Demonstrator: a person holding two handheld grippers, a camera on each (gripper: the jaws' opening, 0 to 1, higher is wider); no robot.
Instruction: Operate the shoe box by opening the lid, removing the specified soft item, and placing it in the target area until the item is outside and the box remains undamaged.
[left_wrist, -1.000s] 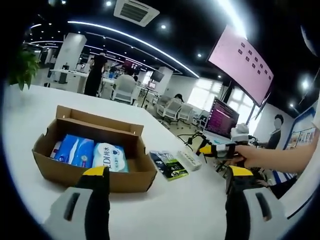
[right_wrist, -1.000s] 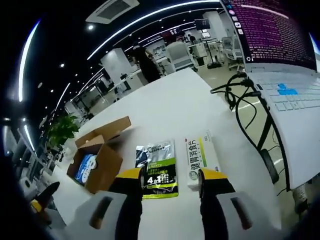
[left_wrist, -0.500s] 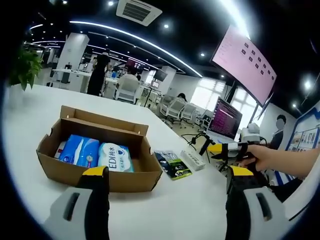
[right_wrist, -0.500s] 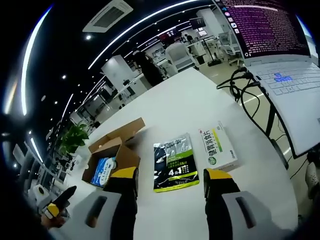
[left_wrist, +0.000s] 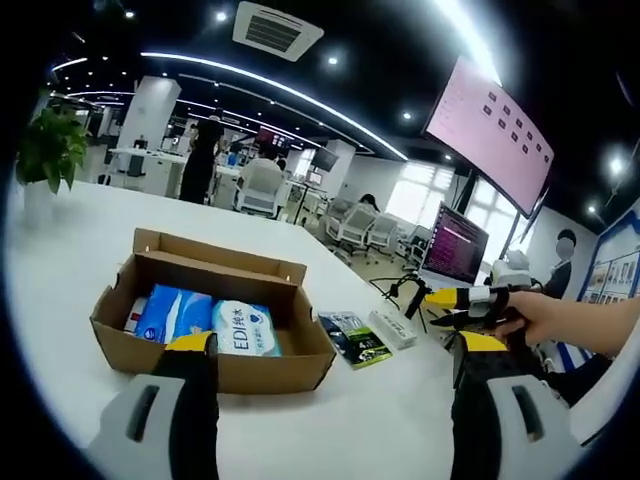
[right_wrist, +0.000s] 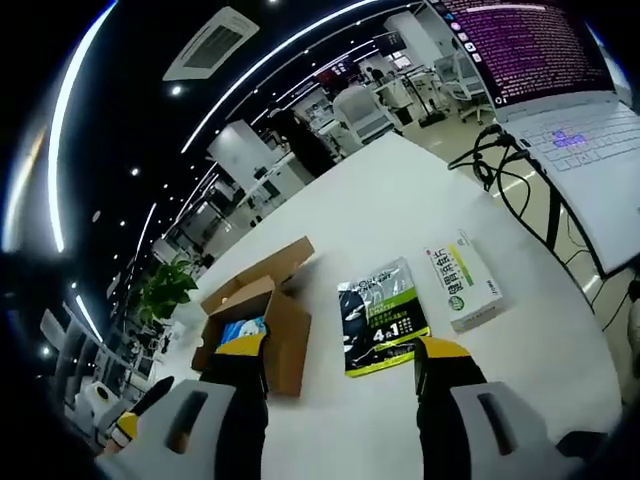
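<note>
Reaching with the released left gripper (left_wrist: 330, 350) for the soft pack (left_wrist: 243, 329) (centre left of frame) risks snagging the shoe box (left_wrist: 215, 370) wall, while the right gripper (right_wrist: 345, 355) hangs released too.

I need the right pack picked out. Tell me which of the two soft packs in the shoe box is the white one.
The white pack is the one on the side of the shoe box nearer the black-and-green packet; its neighbour, the blue pack, lies farther from that packet.
</note>
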